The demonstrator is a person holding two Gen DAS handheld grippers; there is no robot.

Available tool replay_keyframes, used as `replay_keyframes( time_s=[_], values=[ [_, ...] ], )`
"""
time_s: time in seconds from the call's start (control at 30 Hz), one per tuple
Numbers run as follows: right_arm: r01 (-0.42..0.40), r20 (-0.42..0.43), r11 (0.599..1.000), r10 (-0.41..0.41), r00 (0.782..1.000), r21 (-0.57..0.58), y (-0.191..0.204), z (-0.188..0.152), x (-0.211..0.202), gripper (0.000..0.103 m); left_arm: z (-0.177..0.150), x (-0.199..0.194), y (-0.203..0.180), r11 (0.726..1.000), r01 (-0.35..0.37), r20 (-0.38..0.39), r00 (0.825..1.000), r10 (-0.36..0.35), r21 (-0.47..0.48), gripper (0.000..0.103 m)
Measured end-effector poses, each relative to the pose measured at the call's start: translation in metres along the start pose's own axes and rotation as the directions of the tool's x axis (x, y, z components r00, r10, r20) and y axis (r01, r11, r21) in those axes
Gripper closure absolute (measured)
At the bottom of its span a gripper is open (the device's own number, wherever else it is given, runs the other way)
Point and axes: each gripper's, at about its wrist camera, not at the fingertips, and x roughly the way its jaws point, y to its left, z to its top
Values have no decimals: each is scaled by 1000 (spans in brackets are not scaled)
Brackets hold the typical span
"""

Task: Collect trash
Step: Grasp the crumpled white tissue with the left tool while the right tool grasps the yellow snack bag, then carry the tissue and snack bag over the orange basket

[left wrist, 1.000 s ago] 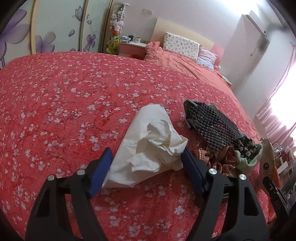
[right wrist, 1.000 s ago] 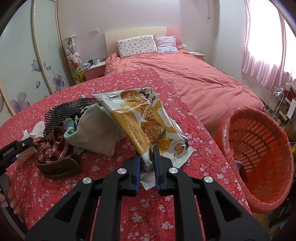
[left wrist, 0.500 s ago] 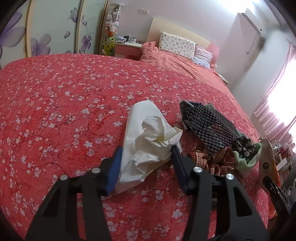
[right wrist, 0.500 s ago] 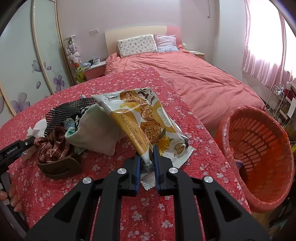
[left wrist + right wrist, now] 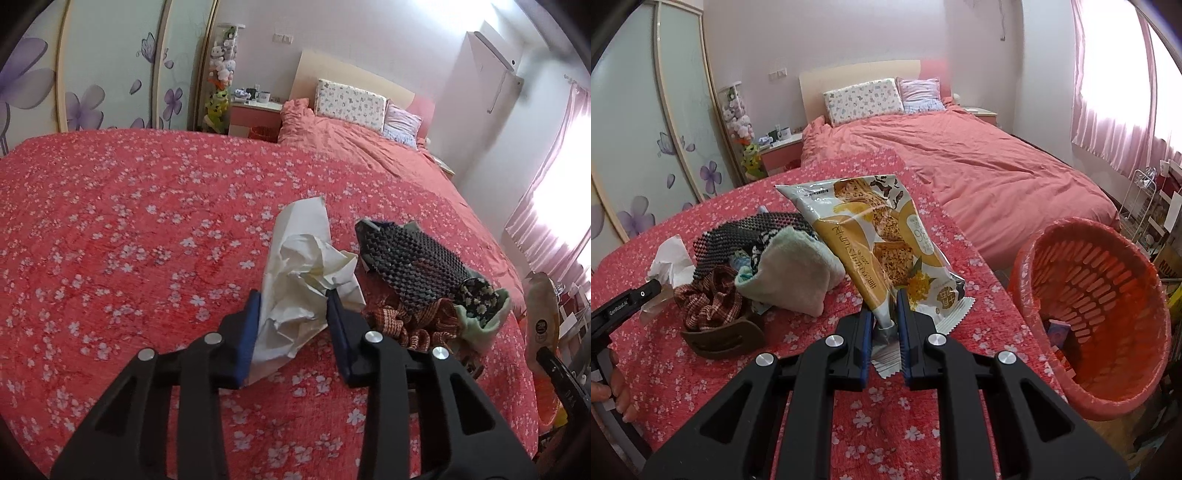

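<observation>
While the left gripper (image 5: 293, 306) is closing on the paper (image 5: 295, 280), the right gripper (image 5: 882, 314) pinches the snack bag (image 5: 875, 236) beside the bin (image 5: 1100, 317).

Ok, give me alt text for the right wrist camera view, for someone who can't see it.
The right gripper is shut on the bottom edge of a yellow snack wrapper, holding it above a red floral tablecloth. An orange slotted trash basket stands to the right, a pile of cloth items lies to the left, and a pink bed is behind.

Daylight glares through the pink curtains (image 5: 1108, 92); sharp centres, fisheye-bent, dark-vignetted edges.
</observation>
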Motion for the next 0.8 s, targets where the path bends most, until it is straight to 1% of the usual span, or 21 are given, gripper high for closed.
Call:
replay_keyframes(
  time_s=[0.23, 0.43, 0.67, 0.8],
  values=[
    [-24, 33, 1000, 23, 999, 16, -5, 5, -17, 90, 7, -28, -6, 1000, 9, 51, 999, -9, 3, 68],
    [-46, 66, 998, 43, 997, 35, -17, 11, -33, 90, 11, -57, -26, 999, 38, 94, 995, -41, 30, 67],
    [-82, 126, 995, 74, 989, 64, -33, 15, -60, 90, 10, -90, -64, 991, 102, 125, 986, -112, 82, 67],
    [-101, 159, 991, 86, 984, 91, -45, 17, -75, 90, 5, -106, -94, 981, 148, 135, 977, -165, 123, 67]
  ],
)
